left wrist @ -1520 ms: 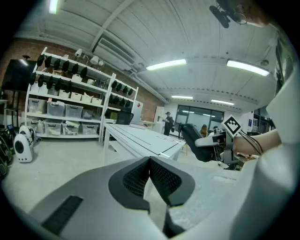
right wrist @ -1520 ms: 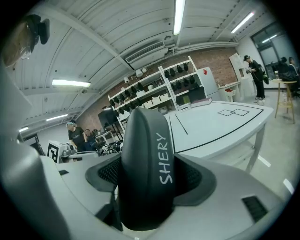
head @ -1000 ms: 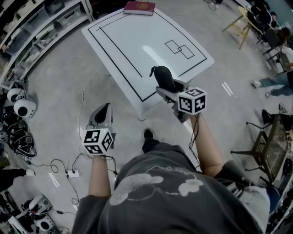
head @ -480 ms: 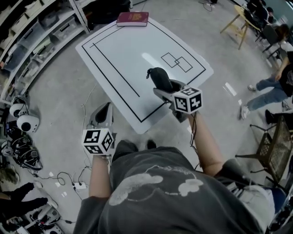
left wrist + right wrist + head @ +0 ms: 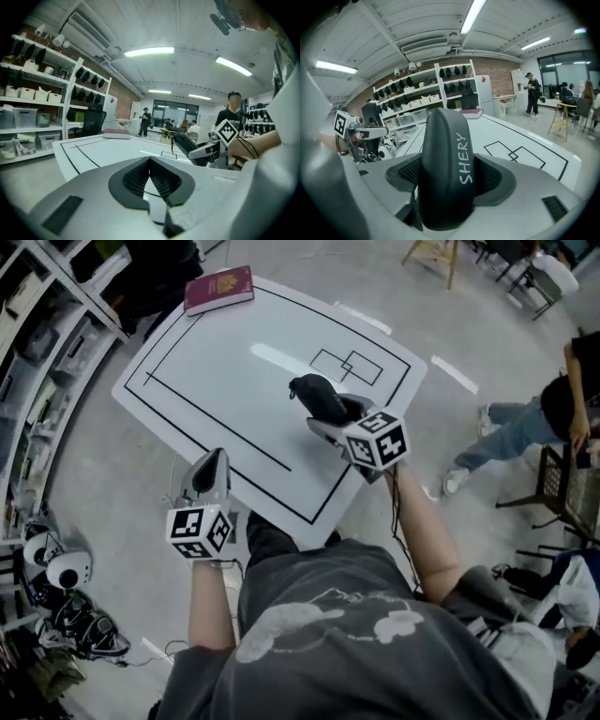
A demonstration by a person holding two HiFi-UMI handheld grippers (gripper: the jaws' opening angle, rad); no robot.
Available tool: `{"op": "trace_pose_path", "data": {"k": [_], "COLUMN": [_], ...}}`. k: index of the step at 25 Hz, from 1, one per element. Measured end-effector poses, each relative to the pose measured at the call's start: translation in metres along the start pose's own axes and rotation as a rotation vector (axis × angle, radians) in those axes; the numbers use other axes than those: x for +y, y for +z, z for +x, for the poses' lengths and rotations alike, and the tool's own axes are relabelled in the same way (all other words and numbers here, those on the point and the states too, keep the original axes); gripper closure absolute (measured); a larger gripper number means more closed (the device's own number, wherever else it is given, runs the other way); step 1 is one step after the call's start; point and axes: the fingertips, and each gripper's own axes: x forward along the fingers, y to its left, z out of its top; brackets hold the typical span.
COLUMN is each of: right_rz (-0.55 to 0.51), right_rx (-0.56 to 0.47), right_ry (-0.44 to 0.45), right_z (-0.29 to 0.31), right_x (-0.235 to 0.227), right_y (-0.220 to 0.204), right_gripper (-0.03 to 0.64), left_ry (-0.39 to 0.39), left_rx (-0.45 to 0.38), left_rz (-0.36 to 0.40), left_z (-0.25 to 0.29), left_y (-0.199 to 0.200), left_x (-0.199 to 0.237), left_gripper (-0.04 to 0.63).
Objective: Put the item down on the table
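Head view looks down on a white counter marked with black lines and a pair of overlapping drawn rectangles, with a red book lying at its far corner. The right gripper reaches over the near right part of the counter, and its jaws grip a dark, rounded oblong case that stands up between them. In the right gripper view the case fills the gap between the two pads, pressed on both sides, and white lettering runs up its face. From the left gripper view the case looks raised off the surface, not resting on it. The left gripper sits at the counter's near edge, well apart from the right one, its jaws closed tip to tip with nothing between them. Storage shelves line the floor to the left.
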Motion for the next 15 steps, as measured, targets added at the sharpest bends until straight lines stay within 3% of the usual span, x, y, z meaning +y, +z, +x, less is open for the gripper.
{"op": "trace_pose_path", "data": {"k": [7,15], "right_rz": [0.061,-0.016], "right_rx": [0.017,0.116], "right_ry": [-0.184,-0.324], "right_z": [0.048,0.086], "right_x": [-0.040,-0.068], "right_y": [0.036,0.069], "right_gripper": [0.295,0.295], "left_ry": [-0.156,-0.347], "left_rx": [0.035,0.062], "left_rz": [0.015,0.090], "left_z": [0.096,0.168], "left_y": [0.037,0.077], "left_x": [0.069,0.098], "left_gripper": [0.592,0.593]}}
